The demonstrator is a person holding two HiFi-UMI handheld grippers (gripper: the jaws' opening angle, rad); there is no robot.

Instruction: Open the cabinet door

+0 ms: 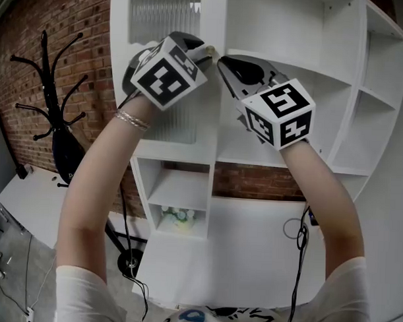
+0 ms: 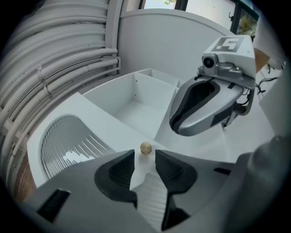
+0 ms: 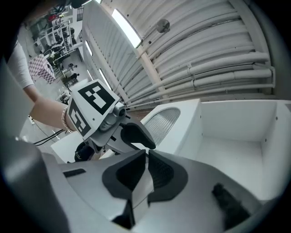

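The white cabinet [image 1: 208,157] has a ribbed-glass door [image 1: 164,123] at its upper left, standing closed, with a small brass knob [image 2: 145,148] on its right edge. My left gripper [image 2: 144,158] is open by a narrow gap, and the knob sits just ahead of its tips, untouched. In the head view the left gripper [image 1: 208,51] is at the door's right edge. Immediately to its right, my right gripper [image 1: 222,63] is shut with nothing in it; its tips meet in the right gripper view [image 3: 146,154]. The ribbed glass [image 3: 163,119] shows there behind the left gripper [image 3: 136,135].
Open white shelves [image 1: 292,35] fill the cabinet to the right of the door. A lower cubby holds a small item [image 1: 180,217]. A black coat stand [image 1: 55,99] stands at left against a brick wall [image 1: 33,59]. Cables [image 1: 299,236] hang over the cabinet's lower front.
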